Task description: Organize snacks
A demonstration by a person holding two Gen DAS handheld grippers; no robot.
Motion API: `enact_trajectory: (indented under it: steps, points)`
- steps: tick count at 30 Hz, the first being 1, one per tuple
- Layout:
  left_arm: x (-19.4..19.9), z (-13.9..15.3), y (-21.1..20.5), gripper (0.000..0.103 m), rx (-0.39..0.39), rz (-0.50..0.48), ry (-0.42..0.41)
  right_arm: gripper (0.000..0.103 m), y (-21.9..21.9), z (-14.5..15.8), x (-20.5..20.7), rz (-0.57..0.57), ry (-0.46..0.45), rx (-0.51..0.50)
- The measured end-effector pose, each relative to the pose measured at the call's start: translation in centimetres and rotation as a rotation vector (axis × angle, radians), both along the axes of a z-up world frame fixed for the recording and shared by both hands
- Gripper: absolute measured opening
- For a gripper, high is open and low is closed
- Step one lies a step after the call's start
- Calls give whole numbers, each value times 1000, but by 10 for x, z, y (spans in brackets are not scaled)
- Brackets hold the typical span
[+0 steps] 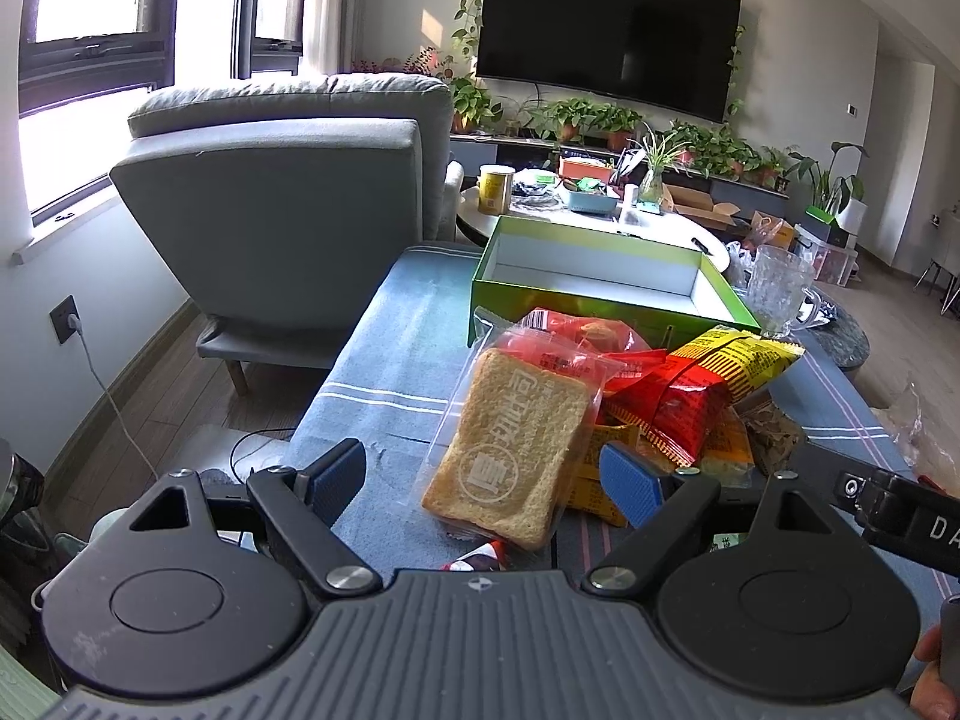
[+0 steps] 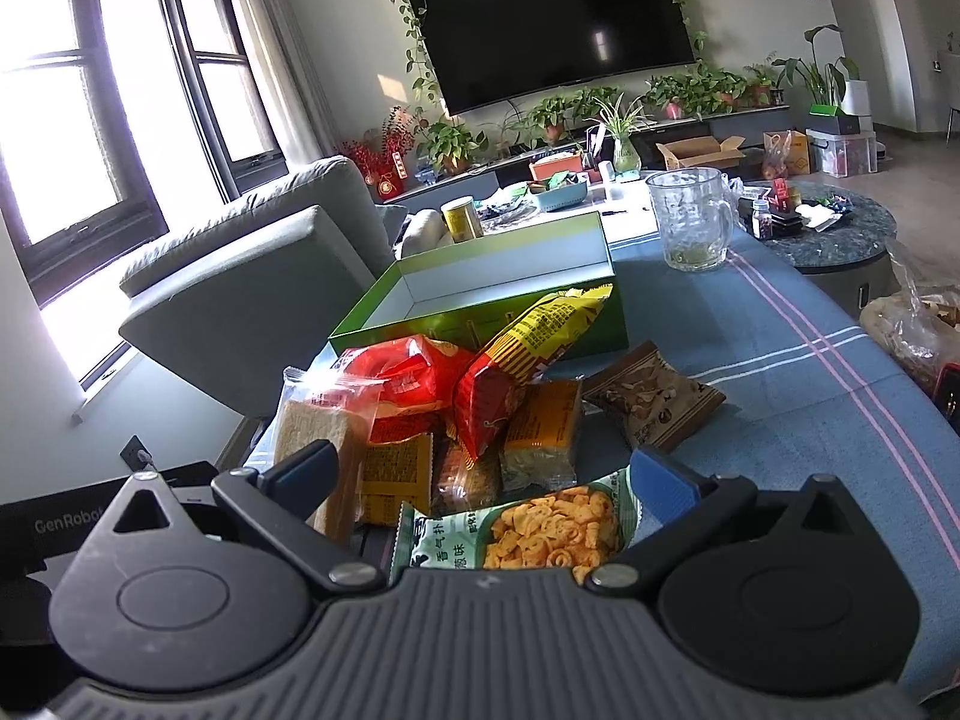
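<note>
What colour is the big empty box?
Green outside, white inside: the box shows best in the left wrist view.

Snack packets (image 2: pixel 480 414) heaped before open green box (image 2: pixel 540 267)

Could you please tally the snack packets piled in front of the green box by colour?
Clear bread bag: 1
Red packets: 2
Orange packets: 2
Brown packets: 2
Green packet: 1
Total: 8 visible; the pile may hide more.
</note>
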State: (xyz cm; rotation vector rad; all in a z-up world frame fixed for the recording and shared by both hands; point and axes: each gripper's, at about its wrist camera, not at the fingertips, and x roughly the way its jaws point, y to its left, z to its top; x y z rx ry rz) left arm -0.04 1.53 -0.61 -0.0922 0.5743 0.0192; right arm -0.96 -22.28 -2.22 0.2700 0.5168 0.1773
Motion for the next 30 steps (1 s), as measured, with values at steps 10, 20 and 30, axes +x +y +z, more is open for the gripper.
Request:
enact_trajectory:
  steps: [10,20,30]
  points:
    - [0,-2,-2,84,4,-17,6,101,1,1,0,0,-4,-6]
    - [6,-3,1,84,-5,-4,14,101,4,-1,1,16,-3,-19]
    - [29,-16,23,84,-5,-59,19,101,8,1,23,152,7,56]
